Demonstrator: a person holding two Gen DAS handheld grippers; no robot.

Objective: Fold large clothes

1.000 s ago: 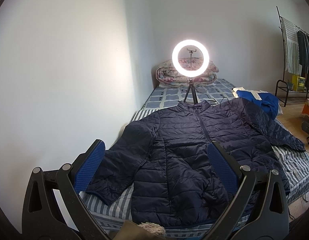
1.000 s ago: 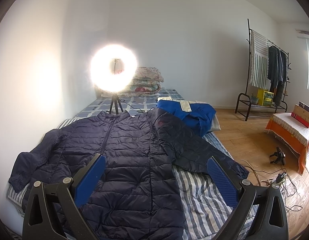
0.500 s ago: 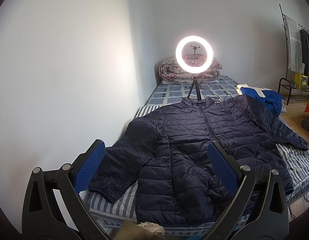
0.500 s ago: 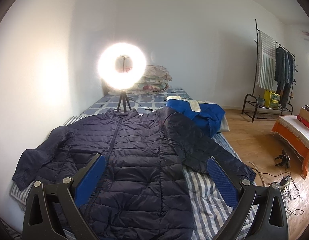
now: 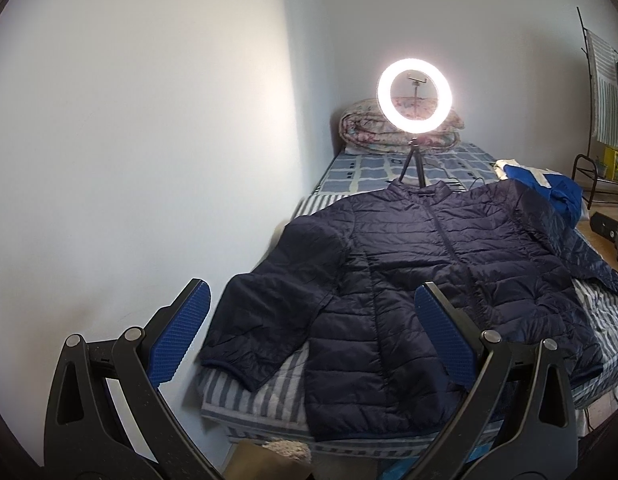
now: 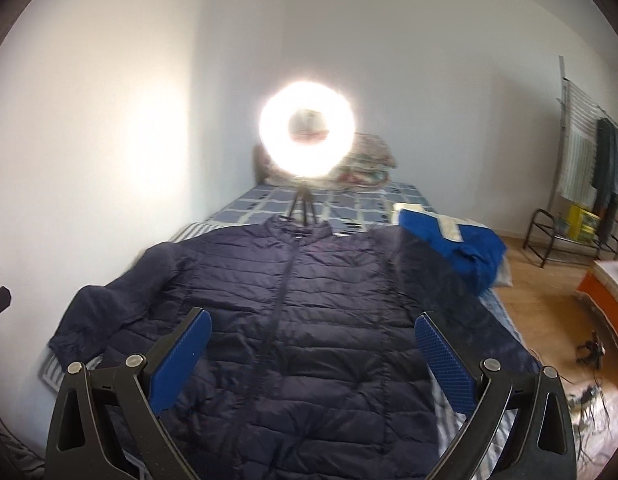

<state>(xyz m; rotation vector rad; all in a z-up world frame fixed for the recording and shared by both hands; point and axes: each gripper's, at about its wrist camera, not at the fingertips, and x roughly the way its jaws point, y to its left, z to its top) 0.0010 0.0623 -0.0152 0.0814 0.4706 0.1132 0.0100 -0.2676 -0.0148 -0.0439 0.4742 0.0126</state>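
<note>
A navy quilted jacket (image 5: 421, 280) lies spread flat, front up and zipped, on the striped bed (image 5: 277, 384), collar toward the far end. Its left sleeve (image 5: 269, 308) angles down toward the wall side; its right sleeve (image 6: 461, 304) runs toward the bed's right edge. My left gripper (image 5: 309, 300) hovers open above the near left corner, nothing between its blue pads. In the right wrist view the jacket (image 6: 309, 320) fills the middle, and my right gripper (image 6: 309, 328) hangs open over its lower front, holding nothing.
A lit ring light on a tripod (image 5: 415, 96) stands on the bed behind the collar. A blue garment (image 6: 457, 248) lies at the right shoulder. Folded quilts (image 5: 361, 128) sit at the headboard. White wall runs along the left; clothes rack (image 6: 589, 168) and cables (image 6: 589, 348) stand right.
Both wrist views have swung leftward, so the jacket and ring light sit further right in frame. The right view now centres on the jacket. The jacket itself has not moved; both grippers stay open.
</note>
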